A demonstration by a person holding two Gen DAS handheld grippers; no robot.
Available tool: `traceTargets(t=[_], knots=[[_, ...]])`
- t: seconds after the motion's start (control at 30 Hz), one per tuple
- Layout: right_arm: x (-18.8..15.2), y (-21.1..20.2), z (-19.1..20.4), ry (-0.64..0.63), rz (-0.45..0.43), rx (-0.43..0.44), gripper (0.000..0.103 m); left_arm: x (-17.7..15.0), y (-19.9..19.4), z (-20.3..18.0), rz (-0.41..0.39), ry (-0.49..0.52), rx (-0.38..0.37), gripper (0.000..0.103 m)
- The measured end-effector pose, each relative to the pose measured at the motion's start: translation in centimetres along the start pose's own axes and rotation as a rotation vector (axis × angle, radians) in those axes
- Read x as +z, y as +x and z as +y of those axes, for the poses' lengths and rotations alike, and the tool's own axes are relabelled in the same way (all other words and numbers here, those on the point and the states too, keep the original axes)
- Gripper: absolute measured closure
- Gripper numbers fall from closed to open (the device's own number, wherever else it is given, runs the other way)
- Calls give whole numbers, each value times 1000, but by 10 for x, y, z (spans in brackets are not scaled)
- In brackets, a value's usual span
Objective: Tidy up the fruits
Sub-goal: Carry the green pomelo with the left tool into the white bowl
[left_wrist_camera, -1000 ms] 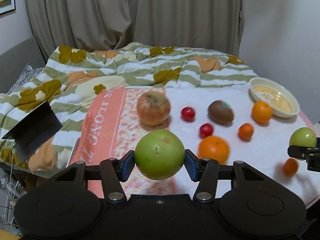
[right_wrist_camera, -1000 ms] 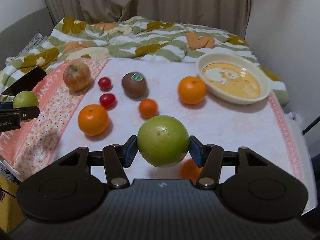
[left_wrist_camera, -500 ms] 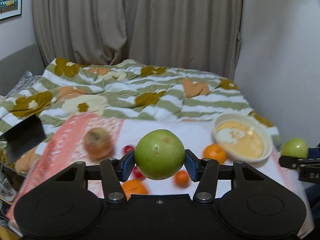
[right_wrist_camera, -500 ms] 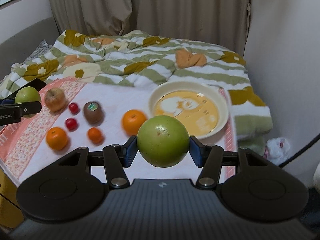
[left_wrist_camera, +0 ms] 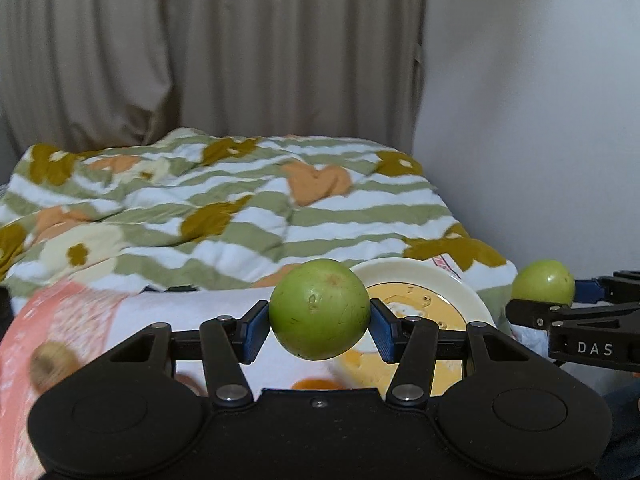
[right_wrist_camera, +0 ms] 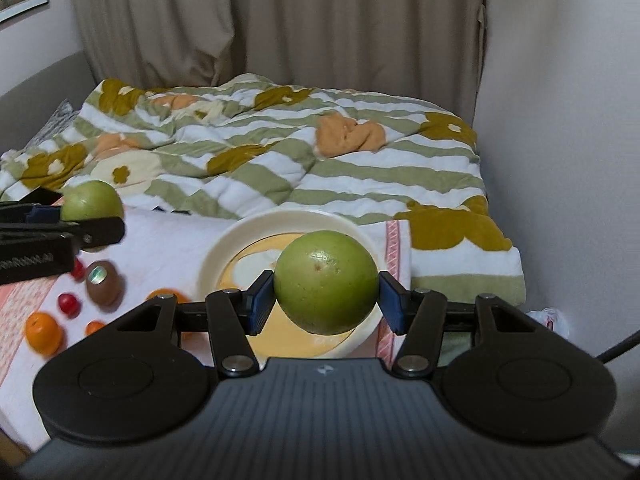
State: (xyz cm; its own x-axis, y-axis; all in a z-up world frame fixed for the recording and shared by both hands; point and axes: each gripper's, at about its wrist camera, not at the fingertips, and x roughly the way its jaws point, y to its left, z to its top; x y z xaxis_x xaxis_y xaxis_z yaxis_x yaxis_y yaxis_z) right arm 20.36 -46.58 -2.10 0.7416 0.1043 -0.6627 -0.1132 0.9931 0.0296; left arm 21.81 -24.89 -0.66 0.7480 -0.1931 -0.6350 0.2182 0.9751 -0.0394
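Left gripper (left_wrist_camera: 319,322) is pinching a green apple (left_wrist_camera: 319,309) between its blue pads (left_wrist_camera: 254,331), one pad pressing each side, fruit held clear of the surface. This apple is near round, so no real long axis; the brown dimple is facing up and slightly toward the camera, with a small scar on the front.

Right gripper (right_wrist_camera: 326,300) is gripping a second green apple (right_wrist_camera: 326,282) the same way, pads clamping left and right. This one is also near round, with a tiny brown spot facing the camera and a pale glare patch on top.

Both apples are hanging in front of or over the cream bowl (right_wrist_camera: 224,248) with the yellow inside, which is sitting on the white cloth (right_wrist_camera: 168,240) at the near edge of the bed. Whether either apple is directly above the bowl, cannot tell.

In the right wrist view the left gripper is showing at the left edge with its apple. In the left wrist view the right gripper is showing at the right edge.

Left of the bowl on the cloth: a kiwi (right_wrist_camera: 103,283) with a sticker, standing roughly upright; two cherry tomatoes (right_wrist_camera: 67,303); an orange (right_wrist_camera: 42,332); a smaller orange fruit (right_wrist_camera: 95,327); another orange (right_wrist_camera: 164,294) partly hidden by the gripper body.

A striped floral blanket (right_wrist_camera: 280,152) is lying behind, with beige curtains (right_wrist_camera: 280,24) at the back.
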Motion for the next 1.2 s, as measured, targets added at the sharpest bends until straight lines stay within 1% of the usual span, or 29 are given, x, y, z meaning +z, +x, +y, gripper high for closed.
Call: traceTargets(t=[0.23, 0.43, 0.67, 0.8, 0.83, 0.87, 0.9, 0.93, 1.0, 1.1, 1.2], knots=[[12, 39, -20, 30, 29, -25, 33, 14, 73, -18, 77, 116, -57, 46], [18, 66, -34, 70, 56, -50, 33, 15, 126, -39, 131, 223, -90, 46], [17, 79, -48, 111, 75, -72, 33, 9, 158, -63, 150, 349, -105, 46], [19, 83, -53, 117, 80, -82, 33, 6, 166, -71, 155, 383, -112, 45], [19, 84, -54, 118, 80, -83, 33, 6, 167, -71, 152, 384, -115, 43], [19, 84, -55, 118, 80, -84, 33, 6, 165, -72, 139, 389, -117, 37], [19, 84, -55, 118, 80, -84, 33, 7, 161, -74, 123, 396, -117, 18], [20, 85, -56, 117, 79, -85, 33, 8, 156, -74, 99, 405, -113, 5], [22, 85, -57, 119, 77, -84, 33, 9, 147, -73, 77, 416, -114, 3], [24, 83, -57, 113, 73, -73, 33, 10, 138, -64, 95, 402, -105, 3], [27, 87, -51, 85, 76, -53, 33, 10, 130, -49, 131, 346, -104, 3]])
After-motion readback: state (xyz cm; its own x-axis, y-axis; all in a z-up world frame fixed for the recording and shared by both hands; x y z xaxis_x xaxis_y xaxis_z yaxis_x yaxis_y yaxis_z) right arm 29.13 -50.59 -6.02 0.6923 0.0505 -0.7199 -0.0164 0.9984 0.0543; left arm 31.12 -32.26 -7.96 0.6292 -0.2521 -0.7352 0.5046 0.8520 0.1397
